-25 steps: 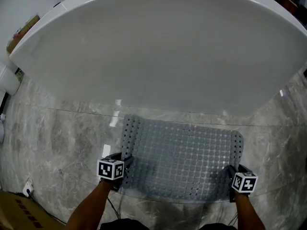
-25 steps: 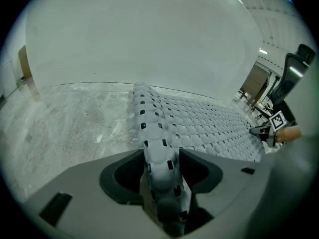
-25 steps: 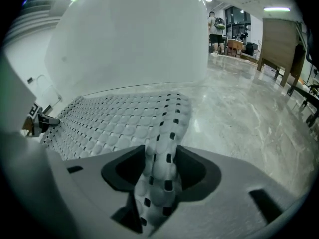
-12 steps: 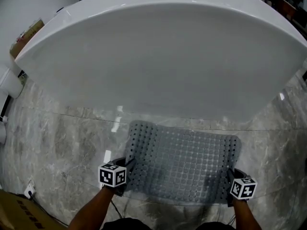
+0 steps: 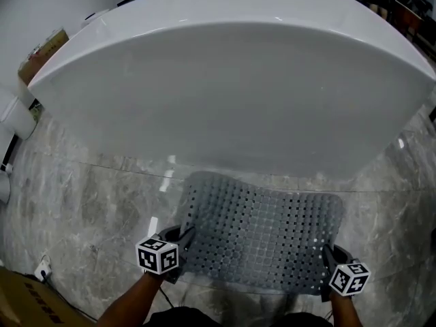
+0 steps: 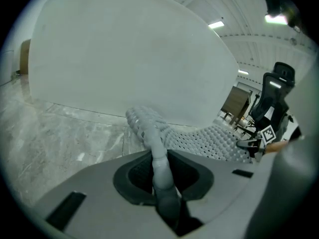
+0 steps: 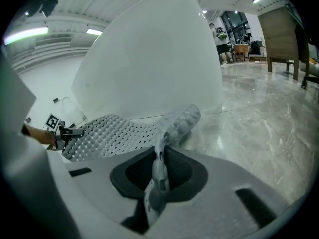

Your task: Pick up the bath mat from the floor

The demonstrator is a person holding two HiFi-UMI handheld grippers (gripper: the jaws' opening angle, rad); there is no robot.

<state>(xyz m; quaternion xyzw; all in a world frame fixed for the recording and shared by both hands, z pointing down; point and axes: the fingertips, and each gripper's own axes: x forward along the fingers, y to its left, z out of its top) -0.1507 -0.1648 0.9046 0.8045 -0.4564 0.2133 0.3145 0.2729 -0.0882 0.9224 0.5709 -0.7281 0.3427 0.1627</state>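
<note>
The grey perforated bath mat [image 5: 262,234] lies on the marble floor in front of the white bathtub [image 5: 225,80], its near edge raised. My left gripper [image 5: 182,240] pinches the mat's near left corner, its jaws still closing on it. In the left gripper view the mat's edge [image 6: 160,158] runs between the jaws of the left gripper [image 6: 162,178]. My right gripper [image 5: 325,256] holds the near right corner. In the right gripper view the thin mat edge [image 7: 160,168] is squeezed in the right gripper [image 7: 159,176], and the mat [image 7: 114,131] stretches left toward the other gripper.
Grey marble floor [image 5: 88,210] surrounds the mat. A cardboard box [image 5: 27,308] sits at the near left, and a white object [image 5: 13,118] stands by the tub's left end. An office chair [image 6: 274,91] and wooden tables [image 7: 279,29] stand farther off.
Both grippers have closed on the mat's near corners. The mat's near edge has come up off the floor and the mat now bows slightly.
</note>
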